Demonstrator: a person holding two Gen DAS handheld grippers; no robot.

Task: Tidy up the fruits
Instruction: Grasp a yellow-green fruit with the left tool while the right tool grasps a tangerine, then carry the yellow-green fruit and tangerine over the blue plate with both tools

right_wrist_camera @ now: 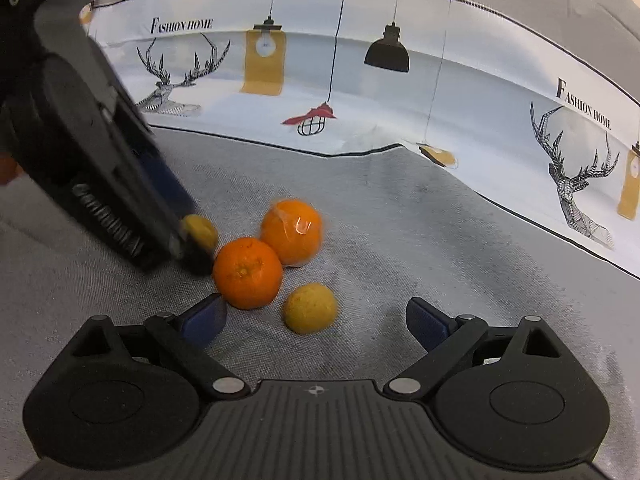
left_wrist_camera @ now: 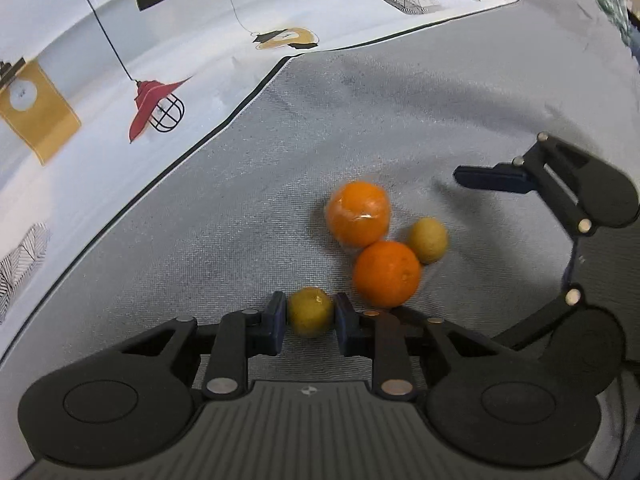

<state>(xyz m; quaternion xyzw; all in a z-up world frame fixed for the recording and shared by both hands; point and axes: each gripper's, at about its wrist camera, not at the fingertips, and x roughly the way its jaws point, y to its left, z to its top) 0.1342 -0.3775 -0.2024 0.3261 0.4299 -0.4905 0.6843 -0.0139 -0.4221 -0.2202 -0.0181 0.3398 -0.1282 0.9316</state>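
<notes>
My left gripper (left_wrist_camera: 311, 314) is shut on a small yellow-green fruit (left_wrist_camera: 310, 311), low over the grey cloth; the same fruit shows in the right wrist view (right_wrist_camera: 200, 231) at the left gripper's tip. Two oranges lie touching: a bare one (left_wrist_camera: 387, 273) (right_wrist_camera: 247, 273) and a plastic-wrapped one (left_wrist_camera: 358, 214) (right_wrist_camera: 293, 231). A second yellow-green fruit (left_wrist_camera: 428, 240) (right_wrist_camera: 310, 308) lies beside them. My right gripper (right_wrist_camera: 316, 320) is open and empty, jaws wide, just short of that second fruit; it shows at the right of the left wrist view (left_wrist_camera: 516, 240).
The fruits lie on a grey woven cloth (left_wrist_camera: 240, 208). A white printed cloth with lamps and deer (right_wrist_camera: 360, 80) covers the far side, its dark edge running across. A knitted fabric (left_wrist_camera: 612, 0) shows at the top right.
</notes>
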